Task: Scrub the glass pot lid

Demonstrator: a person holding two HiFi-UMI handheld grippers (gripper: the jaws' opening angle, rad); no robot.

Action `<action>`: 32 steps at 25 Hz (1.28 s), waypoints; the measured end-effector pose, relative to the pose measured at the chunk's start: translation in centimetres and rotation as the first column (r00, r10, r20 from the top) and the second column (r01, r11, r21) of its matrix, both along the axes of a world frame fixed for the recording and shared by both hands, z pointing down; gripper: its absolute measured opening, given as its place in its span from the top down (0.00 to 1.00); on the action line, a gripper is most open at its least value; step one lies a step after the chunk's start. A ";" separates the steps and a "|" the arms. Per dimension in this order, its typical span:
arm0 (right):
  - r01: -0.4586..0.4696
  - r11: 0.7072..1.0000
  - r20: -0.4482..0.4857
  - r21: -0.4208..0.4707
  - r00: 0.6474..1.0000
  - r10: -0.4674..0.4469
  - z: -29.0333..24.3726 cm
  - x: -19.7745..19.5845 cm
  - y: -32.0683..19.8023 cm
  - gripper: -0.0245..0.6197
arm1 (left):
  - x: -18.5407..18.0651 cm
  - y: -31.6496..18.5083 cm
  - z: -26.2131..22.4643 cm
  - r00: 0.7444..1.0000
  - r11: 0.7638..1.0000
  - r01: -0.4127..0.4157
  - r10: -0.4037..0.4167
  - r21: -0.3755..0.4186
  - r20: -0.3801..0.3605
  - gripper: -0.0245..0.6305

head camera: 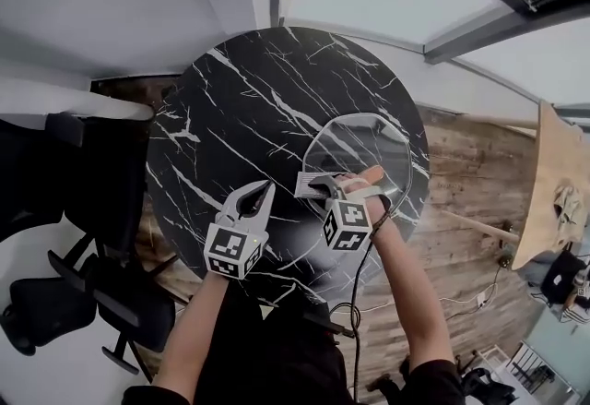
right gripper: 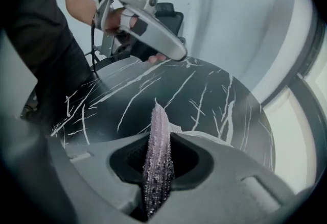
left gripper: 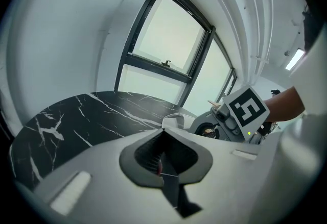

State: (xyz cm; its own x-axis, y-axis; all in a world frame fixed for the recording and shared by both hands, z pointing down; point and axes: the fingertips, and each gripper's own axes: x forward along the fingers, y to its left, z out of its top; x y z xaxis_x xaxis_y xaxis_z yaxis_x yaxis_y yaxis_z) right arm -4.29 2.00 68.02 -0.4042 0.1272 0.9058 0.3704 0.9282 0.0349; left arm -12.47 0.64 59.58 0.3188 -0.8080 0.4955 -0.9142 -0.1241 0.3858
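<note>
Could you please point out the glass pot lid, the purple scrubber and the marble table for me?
glass pot lid [head camera: 369,149]: head view, on its clear pane.
purple scrubber [right gripper: 157,151]: right gripper view, on its textured middle.
marble table [head camera: 249,108]: head view, on the bare tabletop.

Holds the left gripper [head camera: 262,195] at lower centre of the head view, pointed toward upper right, with jaws pressed together. Holds the right gripper [head camera: 314,184] just to the right of it, tilted steeply down, with jaws clamped on a thin purple scrub pad [right gripper: 158,156]. Reaches both bare forearms up from the bottom edge, with the right hand [head camera: 371,198] wrapped round its handle
</note>
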 end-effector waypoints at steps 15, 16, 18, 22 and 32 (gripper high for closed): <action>-0.026 0.987 -0.108 -0.160 0.994 0.009 -0.1 5.9 7.0 0.85 | 3.5 1.7 -2.0 0.996 0.996 -0.085 0.085 0.014 0.003 0.96; -0.048 0.985 -0.122 -0.166 0.992 0.028 -0.3 6.5 7.1 0.85 | 3.8 1.8 -2.3 0.996 0.995 -0.093 0.093 0.017 0.005 0.96; -0.117 0.980 -0.116 -0.163 0.988 0.098 -1.4 7.3 6.7 0.85 | 4.3 1.9 -3.1 0.994 0.994 -0.106 0.106 0.025 0.009 0.96; -0.402 0.889 0.096 -0.220 0.898 0.430 -7.6 5.9 4.2 0.85 | 5.0 2.3 -5.8 0.993 0.991 -0.117 0.117 0.063 0.004 0.96; -0.779 0.478 0.593 -0.407 0.173 0.787 -25.4 5.7 -0.3 0.85 | 3.7 3.8 -17.6 0.991 0.943 -0.128 0.112 0.306 0.067 0.96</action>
